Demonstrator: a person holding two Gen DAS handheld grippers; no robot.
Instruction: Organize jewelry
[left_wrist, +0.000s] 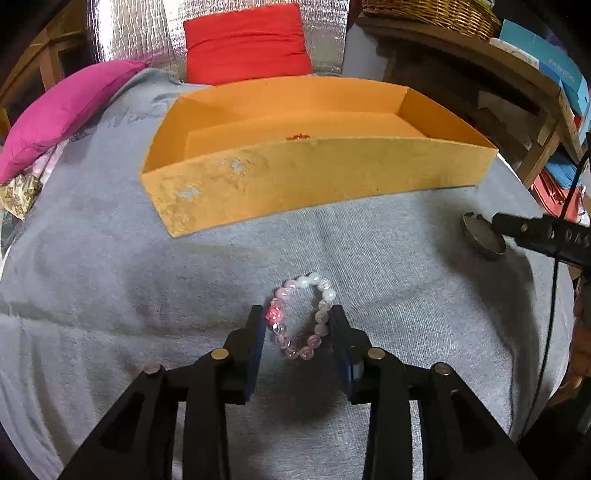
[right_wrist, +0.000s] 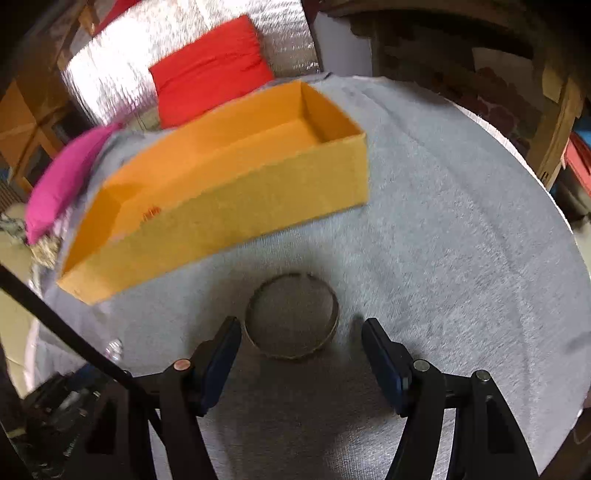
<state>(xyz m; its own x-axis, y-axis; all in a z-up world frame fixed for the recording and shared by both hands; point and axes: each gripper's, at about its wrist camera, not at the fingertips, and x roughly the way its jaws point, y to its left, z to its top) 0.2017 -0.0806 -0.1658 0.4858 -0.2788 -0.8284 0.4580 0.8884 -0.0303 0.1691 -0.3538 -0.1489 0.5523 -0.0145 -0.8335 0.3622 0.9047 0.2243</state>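
Observation:
A pink and white bead bracelet (left_wrist: 301, 317) lies on the grey cloth (left_wrist: 110, 277). My left gripper (left_wrist: 298, 314) is open, its fingers on either side of the bracelet, close to the beads. A metal bangle (right_wrist: 292, 315) lies on the cloth in the right wrist view and also shows in the left wrist view (left_wrist: 482, 234). My right gripper (right_wrist: 300, 325) is open, its fingers wide on either side of the bangle's near half. An open orange box (left_wrist: 314, 177) stands behind, also seen in the right wrist view (right_wrist: 229, 199). A small red-gold piece (left_wrist: 298, 136) lies inside it.
A pink cushion (left_wrist: 62, 110) and a red cushion (left_wrist: 247, 44) lie behind the box. A wooden shelf (left_wrist: 517, 74) with a wicker basket (left_wrist: 432, 13) and boxes stands at the right. The right gripper's finger (left_wrist: 539, 236) and cable reach in from the right.

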